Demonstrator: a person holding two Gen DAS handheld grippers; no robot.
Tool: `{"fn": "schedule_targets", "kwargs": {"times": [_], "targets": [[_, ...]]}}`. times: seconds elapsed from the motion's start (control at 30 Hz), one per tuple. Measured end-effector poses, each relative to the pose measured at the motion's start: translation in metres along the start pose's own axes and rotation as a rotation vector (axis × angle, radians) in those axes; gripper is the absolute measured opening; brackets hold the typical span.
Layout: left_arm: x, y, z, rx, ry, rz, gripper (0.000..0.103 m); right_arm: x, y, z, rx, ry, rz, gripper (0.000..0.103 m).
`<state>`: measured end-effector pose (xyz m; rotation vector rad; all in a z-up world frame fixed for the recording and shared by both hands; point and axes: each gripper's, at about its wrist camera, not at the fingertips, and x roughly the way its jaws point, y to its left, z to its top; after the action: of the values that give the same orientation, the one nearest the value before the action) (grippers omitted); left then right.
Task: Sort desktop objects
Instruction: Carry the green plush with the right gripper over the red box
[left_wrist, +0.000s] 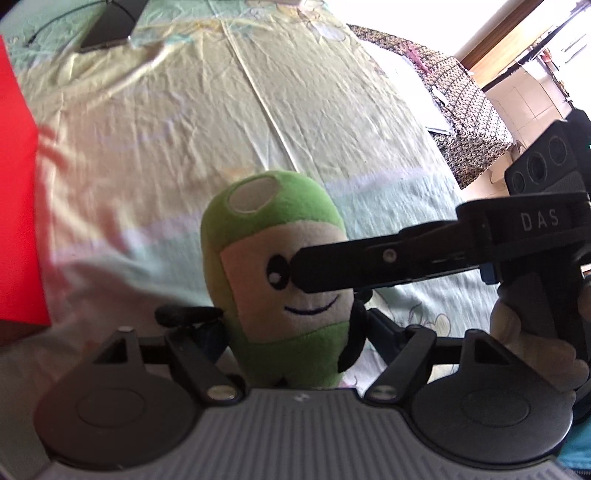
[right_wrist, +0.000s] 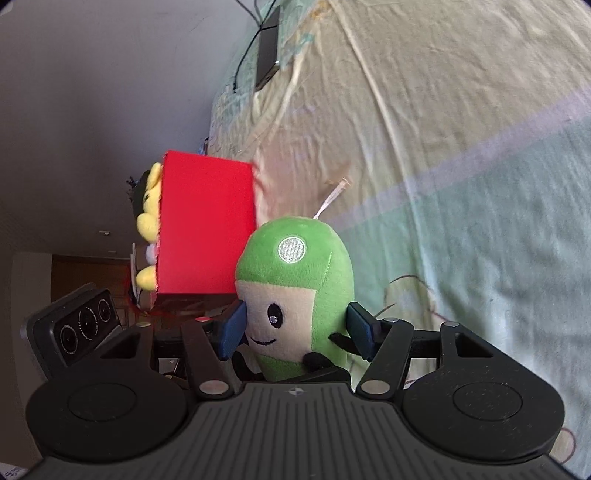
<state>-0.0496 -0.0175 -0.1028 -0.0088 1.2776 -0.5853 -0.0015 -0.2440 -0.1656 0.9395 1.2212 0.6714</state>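
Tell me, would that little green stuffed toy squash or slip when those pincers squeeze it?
The green plush toy looks soft and fuzzy, so it would probably dent between the right gripper's blue pads rather than slip. It seems light for its size. Its thin black arms look floppy and would likely dangle.

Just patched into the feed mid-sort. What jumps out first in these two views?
The green plush toy with a smiling face fills the middle of both views, sitting between the blue pads of the right gripper, and the left gripper has it too. A bright red box stands just behind it to the left, with a yellow plush poking out, all on a pale bedsheet.
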Motion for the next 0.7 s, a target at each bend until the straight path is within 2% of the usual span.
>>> {"fn": "schedule_targets", "kwargs": {"times": [0.37, 0.7], "targets": [[-0.068, 0.016, -0.021, 0.097, -0.125, -0.013, 0.078, 0.008, 0.058, -0.016, -0.102, -0.028, 0.056, 0.063], [-0.146, 0.063, -0.040, 0.168, -0.267, -0.047, 0.078, 0.033, 0.129, -0.038, -0.161, -0.094, 0.121, 0.063]]}}
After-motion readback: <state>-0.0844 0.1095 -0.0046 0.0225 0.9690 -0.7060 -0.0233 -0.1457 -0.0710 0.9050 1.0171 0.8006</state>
